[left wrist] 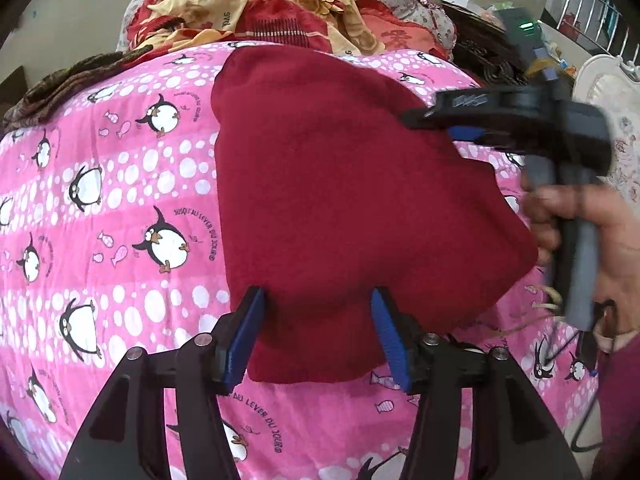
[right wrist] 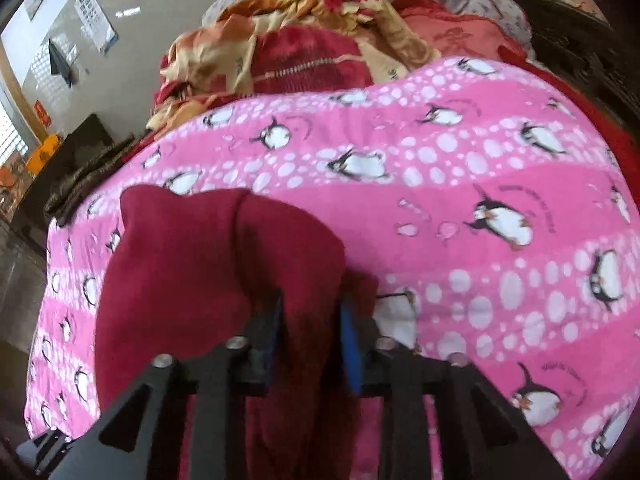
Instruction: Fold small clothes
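A dark red knit garment lies spread on the pink penguin-print bedcover. My left gripper is open, its blue pads either side of the garment's near edge, just above it. My right gripper shows in the left wrist view at the garment's right edge, held by a hand. In the right wrist view the right gripper has its blue pads closed on a raised fold of the red garment, which bunches up in front of the pads.
A heap of red, orange and floral bedding lies at the far end of the bed. A dark brown fabric lies at the far left edge. Dark furniture and a white carved chair stand to the right.
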Available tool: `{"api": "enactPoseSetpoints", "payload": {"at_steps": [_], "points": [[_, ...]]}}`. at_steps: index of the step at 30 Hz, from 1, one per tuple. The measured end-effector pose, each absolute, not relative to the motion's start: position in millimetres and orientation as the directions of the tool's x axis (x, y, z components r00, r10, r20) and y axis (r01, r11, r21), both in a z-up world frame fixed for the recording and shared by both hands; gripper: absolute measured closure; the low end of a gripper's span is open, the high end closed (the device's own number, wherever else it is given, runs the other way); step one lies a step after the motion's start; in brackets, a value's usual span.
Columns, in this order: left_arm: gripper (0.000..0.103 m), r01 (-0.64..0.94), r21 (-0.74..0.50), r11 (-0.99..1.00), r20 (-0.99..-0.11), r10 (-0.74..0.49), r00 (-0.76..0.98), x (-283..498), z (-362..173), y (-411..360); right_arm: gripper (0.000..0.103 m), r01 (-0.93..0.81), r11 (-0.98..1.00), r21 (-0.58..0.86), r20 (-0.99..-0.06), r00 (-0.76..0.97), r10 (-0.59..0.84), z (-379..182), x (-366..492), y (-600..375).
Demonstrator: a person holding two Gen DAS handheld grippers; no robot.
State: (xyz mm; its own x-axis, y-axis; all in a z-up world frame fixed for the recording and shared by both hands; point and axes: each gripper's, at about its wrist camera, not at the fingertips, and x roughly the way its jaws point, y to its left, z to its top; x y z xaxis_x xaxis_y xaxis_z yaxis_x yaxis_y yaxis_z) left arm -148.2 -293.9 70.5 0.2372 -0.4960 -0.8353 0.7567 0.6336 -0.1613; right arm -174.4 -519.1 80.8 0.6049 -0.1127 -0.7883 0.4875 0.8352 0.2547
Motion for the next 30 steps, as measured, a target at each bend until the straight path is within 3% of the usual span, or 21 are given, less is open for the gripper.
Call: {"api": "enactPoseSetpoints", "payload": {"at_steps": [3,8,10,12,13,17,22,27,30], "points": [[0.068,0.754,-0.166,0.635,-0.836,-0.497,0.234,-146.6,69.6,-292.5,0.059,0.49,0.836,0.248,-0.781,0.611,-0.127,106.2,-191.6,-511.0],[0.068,0.753,-0.168,0.637,-0.834,-0.499,0.237,-146.9,69.1,-292.3,0.059,0.311,0.903,0.296,-0.741,0.671,0.012,129.6,-223.8,-464.4],[0.068,0.753,-0.171,0.635,-0.834,-0.5,0.233,-147.2,68.6,-291.9,0.063,0.282,0.931,0.231,-0.781,0.624,0.004,114.3,-224.7,-448.5],[0.068,0.759,-0.172,0.628,-0.832,-0.504,0.229,-148.4,69.5,-292.4,0.076,0.331,0.938,0.1,-0.84,0.533,-0.098,89.6,-221.3,-447.5],[0.068,0.76,-0.163,0.629,-0.833,-0.5,0.235,-149.6,69.5,-292.5,0.076,0.353,0.931,0.094,-0.849,0.517,-0.11,84.4,-220.8,-452.3],[0.067,0.751,-0.179,0.635,-0.834,-0.504,0.227,-147.1,67.5,-290.2,0.073,0.356,0.909,0.215,-0.804,0.593,-0.042,115.8,-218.1,-458.9],[0.066,0.749,-0.195,0.633,-0.828,-0.515,0.22,-146.4,66.8,-287.4,0.07,0.251,0.94,0.232,-0.745,0.666,0.006,140.6,-162.7,-439.3],[0.06,0.735,-0.225,0.64,-0.826,-0.525,0.204,-145.5,63.2,-285.8,0.07,0.161,0.96,0.229,-0.783,0.617,0.082,118.6,-83.4,-421.5],[0.058,0.73,-0.237,0.641,-0.829,-0.525,0.193,-143.5,61.1,-285.5,0.072,0.194,0.966,0.171,-0.801,0.598,0.022,96.4,-45.4,-430.7]]}}
